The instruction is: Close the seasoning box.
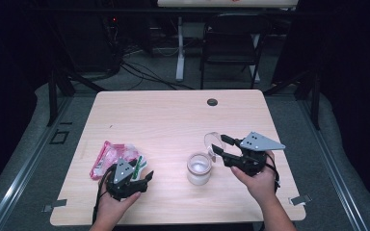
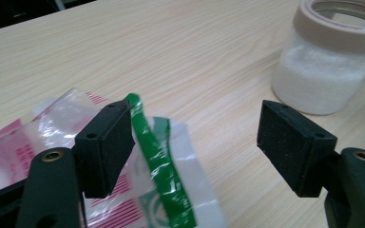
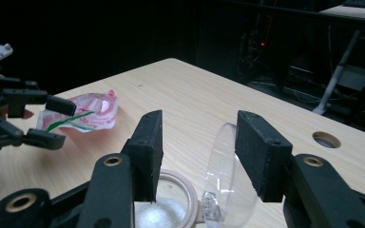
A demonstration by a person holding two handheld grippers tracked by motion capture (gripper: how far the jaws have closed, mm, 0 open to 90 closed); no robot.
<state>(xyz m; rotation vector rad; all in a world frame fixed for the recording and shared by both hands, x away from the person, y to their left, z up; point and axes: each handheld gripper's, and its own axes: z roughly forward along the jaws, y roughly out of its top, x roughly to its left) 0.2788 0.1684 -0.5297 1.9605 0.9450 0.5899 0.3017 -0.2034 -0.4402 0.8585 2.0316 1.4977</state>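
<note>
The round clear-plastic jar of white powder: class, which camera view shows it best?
The high view: the whole round clear-plastic jar stands open on the table. The left gripper view crops its top; the right gripper view catches part of its mouth behind the jaws.

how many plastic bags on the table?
1: the red-and-green printed plastic bag lies at the table's near-left, by the left tool. More could be hidden beneath it.

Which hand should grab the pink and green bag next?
Left, probably. The left gripper hangs open right at the bag, one pad by its green strip. The right gripper is over at the jar and its clear lid.
</note>
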